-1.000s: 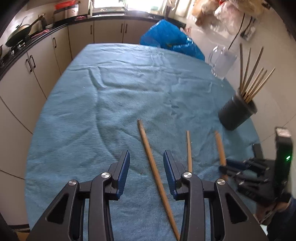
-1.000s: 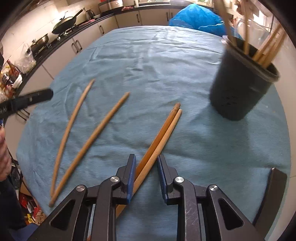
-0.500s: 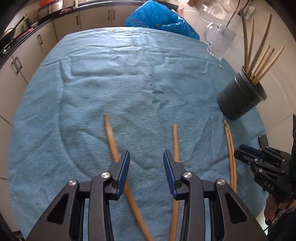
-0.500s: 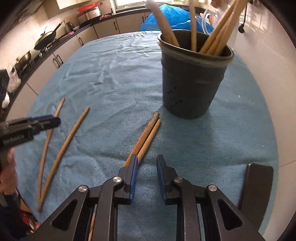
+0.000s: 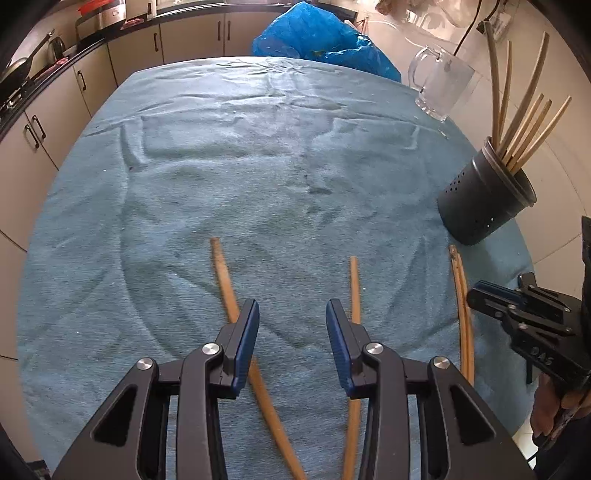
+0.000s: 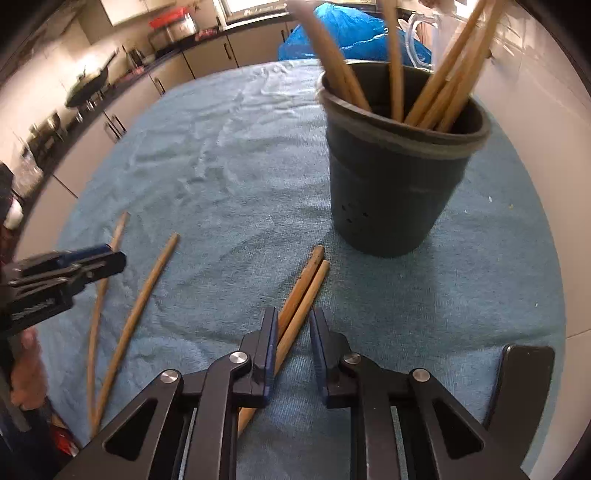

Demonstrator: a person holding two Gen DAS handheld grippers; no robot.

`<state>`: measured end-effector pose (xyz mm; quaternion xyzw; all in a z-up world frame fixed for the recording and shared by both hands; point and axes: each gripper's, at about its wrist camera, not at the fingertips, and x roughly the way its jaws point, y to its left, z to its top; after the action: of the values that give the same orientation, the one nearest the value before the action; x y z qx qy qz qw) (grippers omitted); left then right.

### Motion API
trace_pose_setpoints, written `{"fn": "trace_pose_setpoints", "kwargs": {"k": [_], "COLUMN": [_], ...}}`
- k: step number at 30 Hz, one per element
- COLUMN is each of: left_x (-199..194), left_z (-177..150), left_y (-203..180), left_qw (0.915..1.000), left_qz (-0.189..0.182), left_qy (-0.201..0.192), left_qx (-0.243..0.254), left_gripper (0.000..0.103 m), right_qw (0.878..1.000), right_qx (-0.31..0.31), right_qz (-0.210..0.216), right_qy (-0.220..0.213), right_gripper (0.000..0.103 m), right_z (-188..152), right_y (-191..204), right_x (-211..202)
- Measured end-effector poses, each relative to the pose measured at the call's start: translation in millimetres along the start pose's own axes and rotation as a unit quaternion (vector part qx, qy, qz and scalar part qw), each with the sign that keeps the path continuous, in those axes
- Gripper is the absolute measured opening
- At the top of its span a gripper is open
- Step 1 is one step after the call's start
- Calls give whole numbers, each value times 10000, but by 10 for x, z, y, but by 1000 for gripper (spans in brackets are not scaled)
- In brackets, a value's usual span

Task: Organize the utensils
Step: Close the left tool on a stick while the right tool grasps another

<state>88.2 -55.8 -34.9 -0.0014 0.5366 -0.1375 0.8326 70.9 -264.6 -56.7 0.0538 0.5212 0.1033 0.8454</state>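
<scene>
My right gripper (image 6: 291,350) has swung over the paired chopsticks (image 6: 301,291) near the holder (image 6: 399,199) and its jaws are closing round them (left gripper (image 5: 291,343) waits apart, empty), so pickup is next.

From my remote station I note a kitchen setting. The desk (image 5: 92,192) is covered edge to edge by a creased blue towel (image 5: 258,155). Beyond its far and left edges runs a line of cream cabinets (image 5: 192,33) with dark bar handles under a black worktop (image 5: 92,46). On that worktop stand a frying pan (image 6: 90,86) and a red-lidded cooker (image 6: 171,24). A window (image 6: 251,5) above admits daylight. Past the desk's right edge lies pale tiled floor (image 5: 554,122). A crumpled blue plastic bag (image 5: 321,40) sits at the far edge.
</scene>
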Motion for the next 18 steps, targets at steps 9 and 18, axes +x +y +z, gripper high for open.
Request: {"fn": "trace_pose_setpoints", "kwargs": {"k": [9,18], "left_x": [-14,-54], "left_z": [10,143], "left_y": [29,-98], "left_qw": [10000,9995], "left_qz": [-47,-235], "left_qy": [-24,102], "left_qx": [-32,175], "left_gripper": [36,36], "right_qw": [9999,9961], "right_qx": [97,-285], "right_qz": [-73,-807], "right_qy": [74,215], "right_gripper": [19,11], "right_z": [-2,37], "right_y": [-57,49], "right_x": [37,127]}}
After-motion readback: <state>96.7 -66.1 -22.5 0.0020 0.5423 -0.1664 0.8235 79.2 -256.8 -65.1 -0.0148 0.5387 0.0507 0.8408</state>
